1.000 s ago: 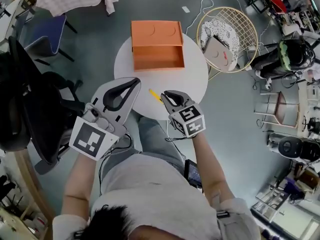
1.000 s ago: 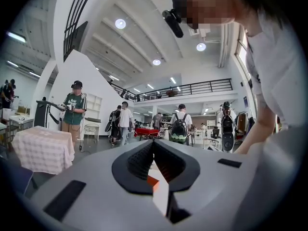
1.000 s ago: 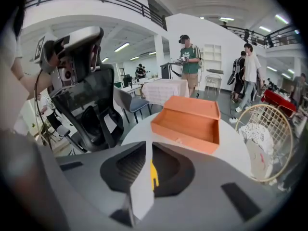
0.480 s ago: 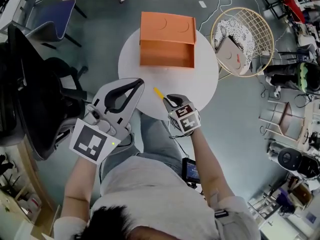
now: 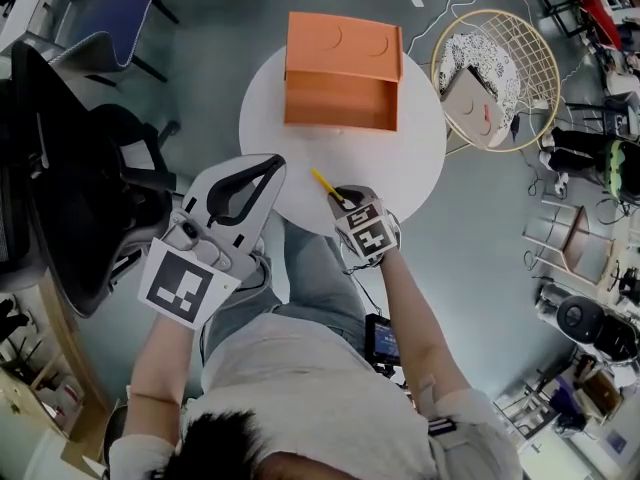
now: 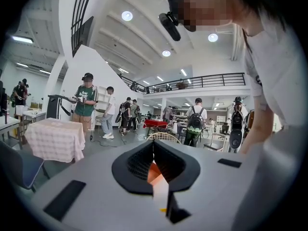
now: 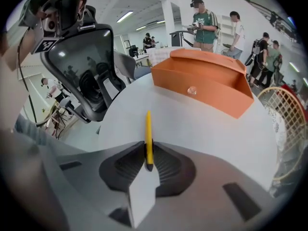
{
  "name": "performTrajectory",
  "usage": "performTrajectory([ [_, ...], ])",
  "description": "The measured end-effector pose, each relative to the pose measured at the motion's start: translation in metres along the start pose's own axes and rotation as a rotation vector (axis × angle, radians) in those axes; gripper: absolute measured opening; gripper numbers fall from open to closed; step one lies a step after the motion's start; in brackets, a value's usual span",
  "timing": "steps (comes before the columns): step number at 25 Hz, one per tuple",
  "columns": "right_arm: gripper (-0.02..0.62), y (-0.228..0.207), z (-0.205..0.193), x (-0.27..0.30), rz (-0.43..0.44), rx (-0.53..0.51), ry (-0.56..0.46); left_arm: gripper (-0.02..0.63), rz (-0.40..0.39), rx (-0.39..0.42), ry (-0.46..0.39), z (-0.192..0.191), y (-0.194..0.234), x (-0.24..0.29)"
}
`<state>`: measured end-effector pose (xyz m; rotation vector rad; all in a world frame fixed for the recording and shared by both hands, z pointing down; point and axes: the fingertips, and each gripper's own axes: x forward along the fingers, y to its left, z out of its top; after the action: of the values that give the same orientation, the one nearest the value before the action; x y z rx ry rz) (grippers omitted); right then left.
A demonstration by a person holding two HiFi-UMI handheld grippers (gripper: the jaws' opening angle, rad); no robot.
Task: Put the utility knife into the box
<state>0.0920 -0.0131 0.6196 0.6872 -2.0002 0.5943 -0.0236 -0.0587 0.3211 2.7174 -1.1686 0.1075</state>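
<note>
Right gripper view: right claw (image 7: 147, 152) pinching near tail of yellow utility knife (image 7: 148, 131) over near side of bench (image 7: 202, 129), orange box (image 7: 202, 83) far. Seems light, stiff, slick; mid-body grip probably steadier. Left claw (image 6: 154, 144) closed, empty.

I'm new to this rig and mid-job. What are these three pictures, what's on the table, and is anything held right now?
There is no robot arm: a person holds a two-jaw gripper in each hand. The head view comes from a camera on the person's head that looks down. Each of the other two cameras rides on a gripper and looks along its jaws. An open orange box stands at the far side of the round white table. The right gripper is shut on the yellow utility knife at the table's near edge, short of the box. The left gripper is shut and empty, beside the table.
</note>
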Motion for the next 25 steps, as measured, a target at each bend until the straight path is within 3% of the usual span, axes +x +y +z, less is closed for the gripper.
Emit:
performTrajectory([
  [9,0.054,0.001,0.006,0.001,-0.036,-0.074,-0.001,0.009,-0.009,-0.002,0.004,-0.004,0.003,0.003],
  [25,0.052,-0.012,0.088,-0.083,-0.086,-0.063,-0.31,0.009,-0.062,0.022,-0.03,0.015,-0.004,0.029],
])
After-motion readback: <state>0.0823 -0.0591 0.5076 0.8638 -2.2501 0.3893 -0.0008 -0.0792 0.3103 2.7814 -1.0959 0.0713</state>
